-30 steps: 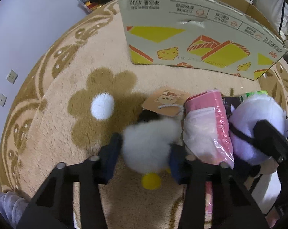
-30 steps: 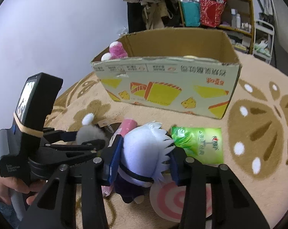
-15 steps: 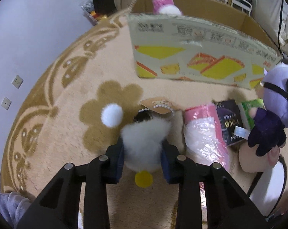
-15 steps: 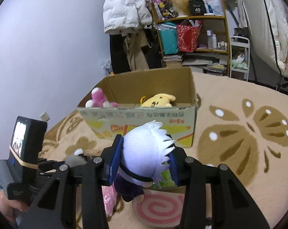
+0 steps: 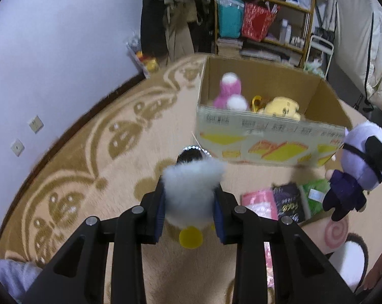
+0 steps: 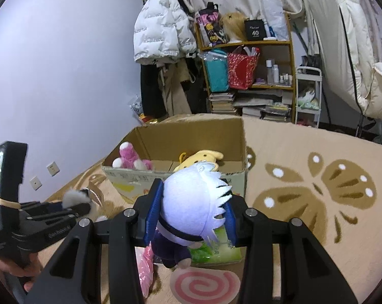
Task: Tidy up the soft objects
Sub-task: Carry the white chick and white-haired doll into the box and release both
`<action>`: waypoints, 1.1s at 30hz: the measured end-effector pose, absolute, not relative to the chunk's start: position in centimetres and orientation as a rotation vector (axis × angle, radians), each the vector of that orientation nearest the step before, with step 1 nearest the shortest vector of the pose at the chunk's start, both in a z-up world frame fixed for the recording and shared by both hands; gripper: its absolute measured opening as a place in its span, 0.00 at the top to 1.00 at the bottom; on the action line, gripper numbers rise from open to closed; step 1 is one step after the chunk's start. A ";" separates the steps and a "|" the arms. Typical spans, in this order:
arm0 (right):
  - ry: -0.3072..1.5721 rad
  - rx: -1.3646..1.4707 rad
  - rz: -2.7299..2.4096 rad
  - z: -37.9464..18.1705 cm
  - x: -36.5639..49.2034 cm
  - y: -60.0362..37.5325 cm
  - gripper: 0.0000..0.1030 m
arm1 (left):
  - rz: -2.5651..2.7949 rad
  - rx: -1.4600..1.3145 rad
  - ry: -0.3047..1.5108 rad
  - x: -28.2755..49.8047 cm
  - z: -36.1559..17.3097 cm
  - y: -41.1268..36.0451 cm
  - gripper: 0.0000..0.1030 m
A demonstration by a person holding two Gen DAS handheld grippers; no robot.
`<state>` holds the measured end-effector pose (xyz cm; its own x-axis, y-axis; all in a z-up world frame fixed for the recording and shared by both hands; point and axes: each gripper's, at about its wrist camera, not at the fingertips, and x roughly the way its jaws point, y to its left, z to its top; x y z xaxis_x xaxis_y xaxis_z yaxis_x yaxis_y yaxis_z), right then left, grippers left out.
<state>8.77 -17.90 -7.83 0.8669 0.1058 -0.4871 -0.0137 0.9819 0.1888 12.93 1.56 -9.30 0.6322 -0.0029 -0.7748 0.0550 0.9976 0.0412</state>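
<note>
We saw the left claw (image 5: 189, 209) clamped on a fluffy grey-white plush (image 5: 191, 190), its blue pads pressed into the fur on both sides, the toy lifted above the patterned carpet (image 5: 89, 177) short of the cardboard box (image 5: 267, 141). The right claw (image 6: 191, 214) was closed tight around the head of a white-haired doll (image 6: 193, 202), holding it in the air just before the box's near wall. Inside the box lay a pink plush (image 6: 130, 158) and a yellow plush (image 6: 203, 157). A green packet (image 6: 221, 253) and a pink packet (image 5: 260, 202) lay on the carpet.
</note>
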 end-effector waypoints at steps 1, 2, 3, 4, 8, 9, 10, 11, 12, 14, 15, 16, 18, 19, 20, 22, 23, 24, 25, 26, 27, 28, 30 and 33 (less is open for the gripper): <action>0.513 0.179 0.059 -7.7 8.7 -17.9 0.56 | -0.034 0.070 0.860 12.8 -8.6 1.5 0.71; 0.506 0.175 0.054 -7.4 8.7 -18.0 0.56 | -0.034 0.075 0.845 12.8 -8.3 1.5 0.71; 0.498 0.174 0.051 -7.2 8.7 -18.0 0.56 | -0.036 0.078 0.826 12.7 -7.7 1.4 0.71; 0.489 0.173 0.049 -6.8 8.7 -18.1 0.56 | -0.041 0.068 0.815 12.8 -7.3 1.4 0.71; 0.461 0.163 0.038 -5.7 8.7 -18.3 0.56 | -0.060 0.033 0.785 13.8 -6.2 1.6 0.71; 0.455 0.166 0.038 -5.3 8.7 -18.4 0.56 | -0.055 0.044 0.770 13.9 -5.8 1.5 0.71; 0.448 0.167 0.041 -5.0 8.7 -18.4 0.56 | -0.052 0.055 0.753 14.1 -5.2 1.3 0.71; 0.436 0.164 0.043 -4.5 8.5 -18.4 0.56 | -0.048 0.065 0.736 14.2 -4.7 1.1 0.71; 0.427 0.160 0.043 -4.2 8.4 -18.3 0.56 | -0.050 0.069 0.723 14.4 -4.2 1.1 0.71; 0.410 0.153 0.048 -3.5 8.5 -18.2 0.56 | -0.044 0.078 0.689 14.7 -2.9 1.0 0.71; 0.402 0.149 0.049 -3.1 8.5 -18.2 0.56 | -0.039 0.084 0.675 14.9 -2.4 1.0 0.71; 0.396 0.145 0.051 -2.9 8.6 -18.1 0.56 | -0.032 0.089 0.657 15.2 -1.8 1.0 0.71; 0.382 0.127 0.054 -2.2 9.1 -17.9 0.56 | -0.028 0.096 0.637 15.6 -0.9 1.0 0.71; 0.376 0.118 0.055 -1.9 9.4 -17.9 0.56 | -0.025 0.103 0.622 16.0 -0.4 0.9 0.71; 0.369 0.111 0.056 -1.7 9.6 -17.8 0.56 | -0.023 0.107 0.613 16.2 0.0 0.9 0.71; 0.355 0.098 0.057 -1.3 10.1 -17.8 0.56 | -0.025 0.118 0.594 16.7 0.7 0.7 0.71; 0.346 0.090 0.059 -1.0 10.5 -17.9 0.56 | -0.027 0.122 0.583 17.0 1.1 0.5 0.71; 0.340 0.078 0.058 -0.9 10.9 -17.9 0.56 | -0.031 0.127 0.573 17.2 1.5 0.4 0.71; 0.335 0.062 0.055 -0.7 11.2 -17.8 0.56 | -0.033 0.136 0.563 17.4 1.9 0.2 0.71; 0.331 0.042 0.054 -0.6 11.7 -17.7 0.56 | -0.035 0.146 0.552 17.7 2.2 0.0 0.71; 0.328 0.029 0.054 -0.6 11.9 -17.6 0.56 | -0.039 0.152 0.544 17.9 2.4 -0.2 0.71; 0.325 0.015 0.053 -0.6 12.4 -17.6 0.56 | -0.043 0.158 0.533 18.1 2.7 -0.4 0.71; 0.320 -0.002 0.049 -0.7 12.9 -17.6 0.56 | -0.047 0.171 0.515 18.6 3.1 -1.0 0.71; 0.323 -0.006 0.036 -1.0 14.1 -18.2 0.56 | -0.052 0.191 0.505 19.5 3.3 -1.8 0.70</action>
